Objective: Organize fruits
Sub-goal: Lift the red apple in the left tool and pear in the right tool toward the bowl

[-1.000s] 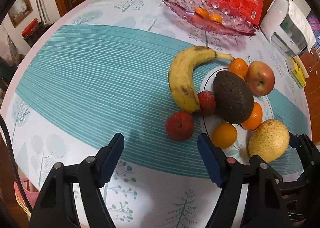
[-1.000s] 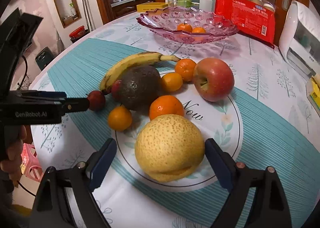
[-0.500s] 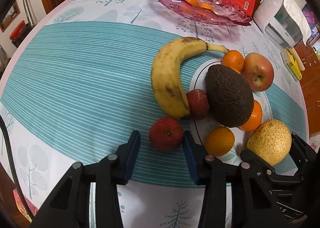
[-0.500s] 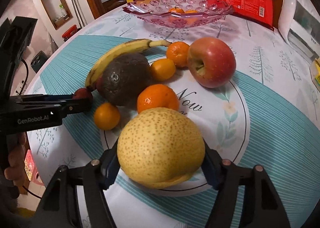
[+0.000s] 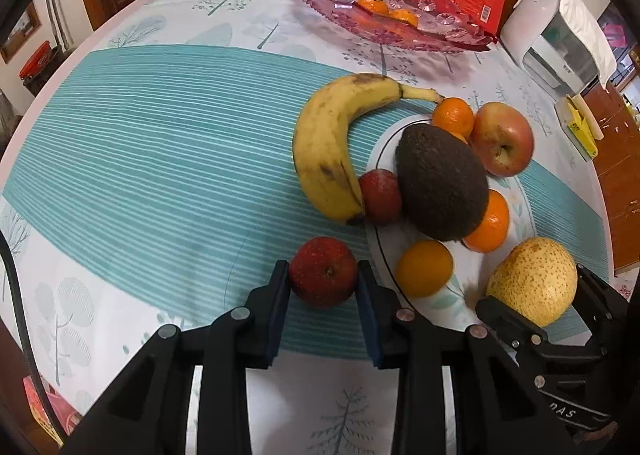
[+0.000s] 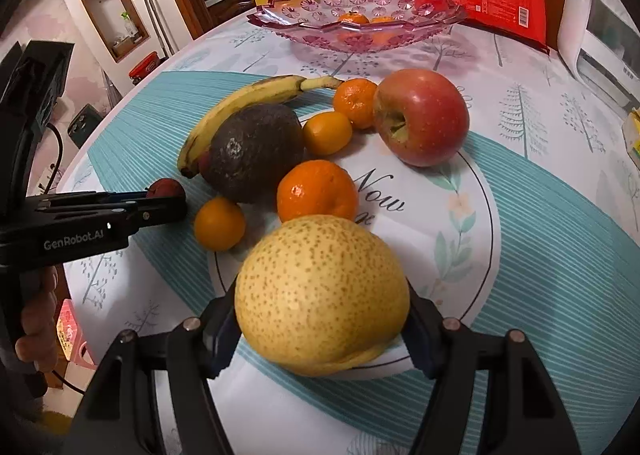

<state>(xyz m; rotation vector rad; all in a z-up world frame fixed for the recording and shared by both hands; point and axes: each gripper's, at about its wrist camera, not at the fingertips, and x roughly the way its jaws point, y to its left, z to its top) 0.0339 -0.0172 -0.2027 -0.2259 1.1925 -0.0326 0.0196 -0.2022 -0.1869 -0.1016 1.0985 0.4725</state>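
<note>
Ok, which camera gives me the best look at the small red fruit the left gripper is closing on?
The left wrist view: the small red fruit sits whole between the left gripper pads, both contact sides visible. In the right wrist view, that fruit is distant and mostly hidden behind the gripper's fingers.

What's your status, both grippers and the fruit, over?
Left gripper shut on small red fruit. Right gripper shut on yellow pear. Pink glass bowl beyond; banana and avocado lie between.
</note>
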